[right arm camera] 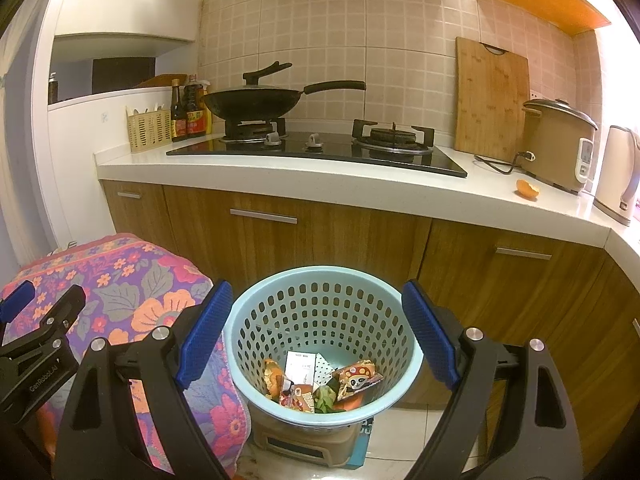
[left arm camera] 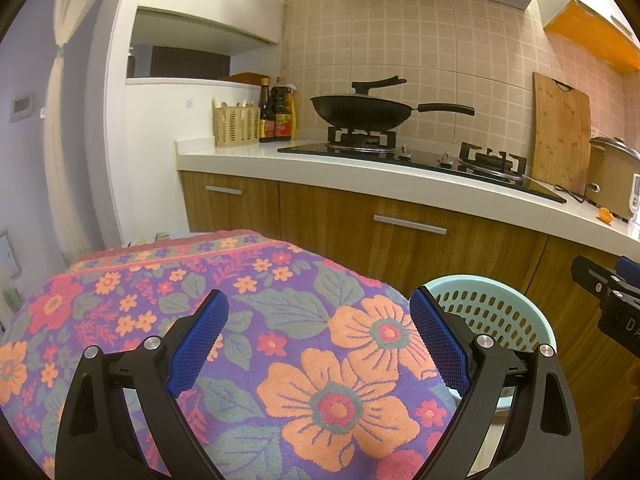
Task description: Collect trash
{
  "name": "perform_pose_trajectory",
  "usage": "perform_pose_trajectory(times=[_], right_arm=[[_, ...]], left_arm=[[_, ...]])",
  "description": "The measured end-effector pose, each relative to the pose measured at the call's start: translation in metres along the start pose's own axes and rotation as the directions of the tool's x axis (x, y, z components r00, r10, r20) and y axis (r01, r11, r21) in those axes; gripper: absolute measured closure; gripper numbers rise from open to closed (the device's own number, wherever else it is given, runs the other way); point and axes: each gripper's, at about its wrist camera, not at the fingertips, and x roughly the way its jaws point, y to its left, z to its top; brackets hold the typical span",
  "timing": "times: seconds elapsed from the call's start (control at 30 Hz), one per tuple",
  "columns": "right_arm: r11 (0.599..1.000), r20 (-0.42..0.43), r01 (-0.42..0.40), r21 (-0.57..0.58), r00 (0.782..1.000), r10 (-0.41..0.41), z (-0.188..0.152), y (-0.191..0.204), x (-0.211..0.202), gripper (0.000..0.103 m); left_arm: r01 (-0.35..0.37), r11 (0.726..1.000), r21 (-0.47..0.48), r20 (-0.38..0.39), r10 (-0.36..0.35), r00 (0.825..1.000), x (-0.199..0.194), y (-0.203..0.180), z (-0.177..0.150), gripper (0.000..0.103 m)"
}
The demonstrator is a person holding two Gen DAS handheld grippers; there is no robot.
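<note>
Hovering with fingers apart and empty, the right gripper [right arm camera: 316, 332] hangs over the blue basket [right arm camera: 408, 360] of wrappers [right arm camera: 358, 376] below the bench [right arm camera: 360, 196], while the left gripper [left arm camera: 318, 340], equally spread, hangs above the flowered cloth [left arm camera: 280, 304].

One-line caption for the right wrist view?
Open right gripper above the blue basket of wrappers; orange peel on the counter.
</note>
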Motion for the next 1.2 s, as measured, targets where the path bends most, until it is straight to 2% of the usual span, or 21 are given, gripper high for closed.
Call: perform_pose_trajectory(times=[1.2], right_arm=[[1.000,-0.012,-0.004,0.008,1.000,0.004,-0.0031,0.0020,0.0024,0.021]], left_arm=[[-0.022,1.000,0.012,-0.001,0.022,1.000,-0.0015,-0.0004,0.0056,0.014]])
